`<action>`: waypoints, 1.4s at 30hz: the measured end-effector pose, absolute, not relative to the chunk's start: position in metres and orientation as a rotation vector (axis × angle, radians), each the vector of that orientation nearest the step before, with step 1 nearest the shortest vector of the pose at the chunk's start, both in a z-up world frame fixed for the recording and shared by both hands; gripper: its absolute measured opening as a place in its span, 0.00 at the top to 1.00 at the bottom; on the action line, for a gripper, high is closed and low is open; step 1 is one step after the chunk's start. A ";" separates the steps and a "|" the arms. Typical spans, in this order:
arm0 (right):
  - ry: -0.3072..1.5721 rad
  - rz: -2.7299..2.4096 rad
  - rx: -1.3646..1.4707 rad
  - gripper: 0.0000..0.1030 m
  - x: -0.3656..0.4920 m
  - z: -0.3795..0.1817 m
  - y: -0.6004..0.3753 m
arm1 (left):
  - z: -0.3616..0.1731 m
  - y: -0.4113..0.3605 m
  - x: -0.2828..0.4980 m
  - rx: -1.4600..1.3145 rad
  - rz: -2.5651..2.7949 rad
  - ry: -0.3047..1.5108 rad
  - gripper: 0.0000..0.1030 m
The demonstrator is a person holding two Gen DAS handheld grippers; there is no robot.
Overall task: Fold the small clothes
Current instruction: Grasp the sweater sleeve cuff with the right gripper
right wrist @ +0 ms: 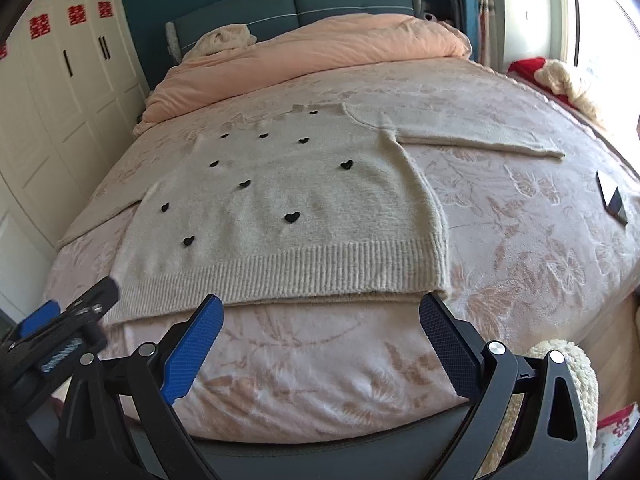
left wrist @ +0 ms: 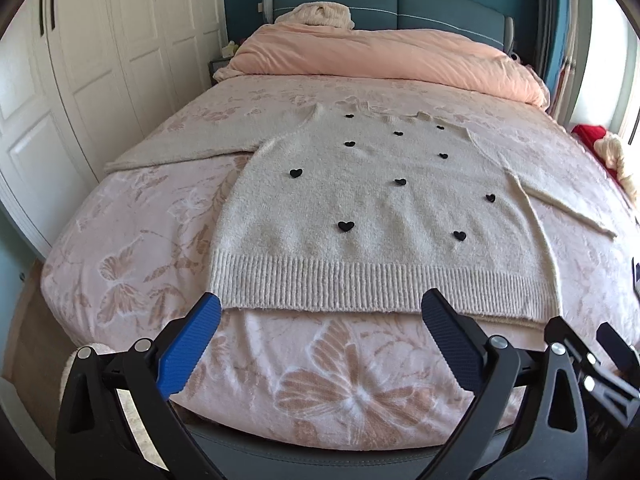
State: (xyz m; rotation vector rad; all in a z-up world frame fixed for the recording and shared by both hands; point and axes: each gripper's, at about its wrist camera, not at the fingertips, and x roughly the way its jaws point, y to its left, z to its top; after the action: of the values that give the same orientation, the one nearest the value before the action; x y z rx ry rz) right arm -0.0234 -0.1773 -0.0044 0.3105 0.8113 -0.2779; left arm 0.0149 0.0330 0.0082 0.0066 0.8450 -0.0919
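Observation:
A cream knit sweater (left wrist: pixel 372 204) with small black hearts lies flat, face up, on the pink floral bedspread (left wrist: pixel 132 216), sleeves spread to both sides and ribbed hem toward me. It also shows in the right wrist view (right wrist: pixel 280 204). My left gripper (left wrist: pixel 320 310) is open and empty, its blue fingertips just short of the hem. My right gripper (right wrist: pixel 320 308) is open and empty, level with the hem's right half. The left gripper also shows at the lower left of the right wrist view (right wrist: pixel 68 320).
A folded peach duvet (left wrist: pixel 380 52) lies across the head of the bed, with a cream bundle (left wrist: pixel 324 14) on it. White wardrobes (left wrist: pixel 100 40) stand along the left. A dark flat object (right wrist: pixel 612 200) lies on the bed's right side. Red and cream textiles (right wrist: pixel 556 76) sit by the window.

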 end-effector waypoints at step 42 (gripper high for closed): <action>0.768 0.296 0.459 0.80 0.367 -0.042 -0.240 | -0.023 0.039 0.267 -0.469 -0.204 0.844 0.05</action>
State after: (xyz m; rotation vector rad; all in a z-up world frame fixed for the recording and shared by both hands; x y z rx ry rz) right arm 0.3668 -0.2396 -0.0416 0.4595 0.7684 0.2963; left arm 0.2666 0.0394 -0.0234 -0.4689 0.8442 -0.2044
